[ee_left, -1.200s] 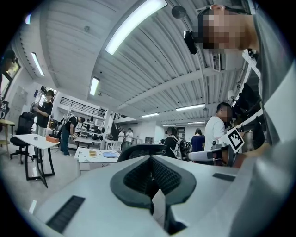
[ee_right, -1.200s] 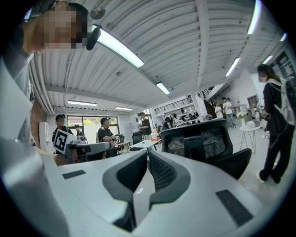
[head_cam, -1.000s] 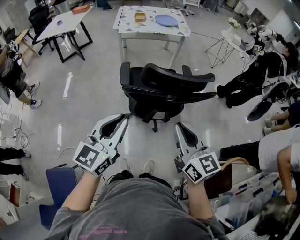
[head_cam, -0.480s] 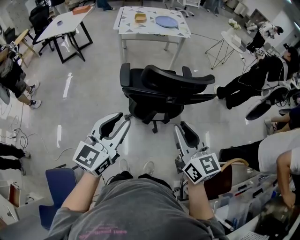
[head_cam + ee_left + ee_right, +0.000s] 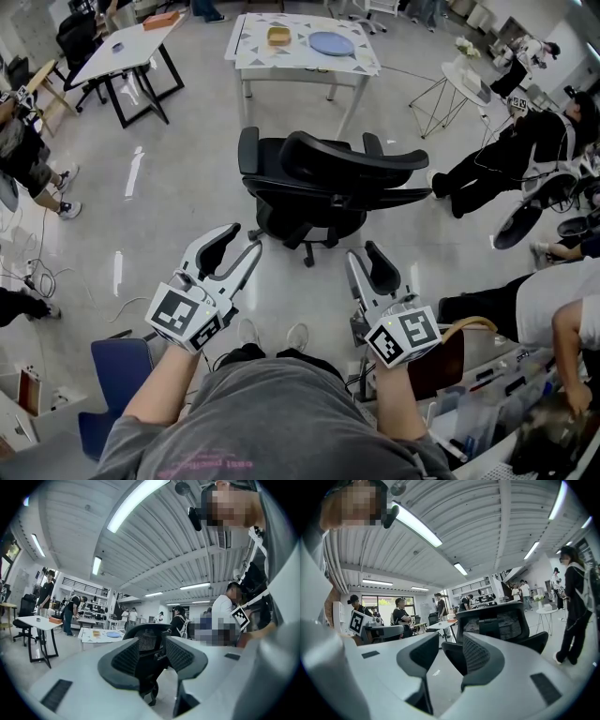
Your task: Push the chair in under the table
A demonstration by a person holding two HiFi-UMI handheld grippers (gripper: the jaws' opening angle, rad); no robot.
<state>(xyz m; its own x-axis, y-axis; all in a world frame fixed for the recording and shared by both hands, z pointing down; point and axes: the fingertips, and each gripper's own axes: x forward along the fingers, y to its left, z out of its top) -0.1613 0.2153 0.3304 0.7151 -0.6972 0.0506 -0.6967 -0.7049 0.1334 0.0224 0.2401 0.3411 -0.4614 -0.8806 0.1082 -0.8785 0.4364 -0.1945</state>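
Left gripper (image 5: 244, 236): jaws spread, they've just been opening, nothing pinched. In the left gripper view (image 5: 154, 656) I only see the chair (image 5: 149, 633) through the gap, further out, pads not on it. Right gripper (image 5: 366, 253): same story, jaws spread, just been opening, nothing between the pads; the right gripper view (image 5: 452, 656) shows the chair's mesh back (image 5: 497, 623) beyond the tips.

Both grippers are held out level in front of me, left and right of centre, aimed at the chair. Bare floor shows between the right tips and the chair. The left tips sit just beside its near-left edge in the head view, no contact that I can make out.

Black office chair (image 5: 328, 183) stands straight ahead, backrest toward me, armrests out to both sides. It's between me and the white table (image 5: 305, 67), not under it; there's open floor between the seat and the table legs. The table is on the far side, with a blue plate (image 5: 333, 41) and a yellow dish (image 5: 279, 35) on top.
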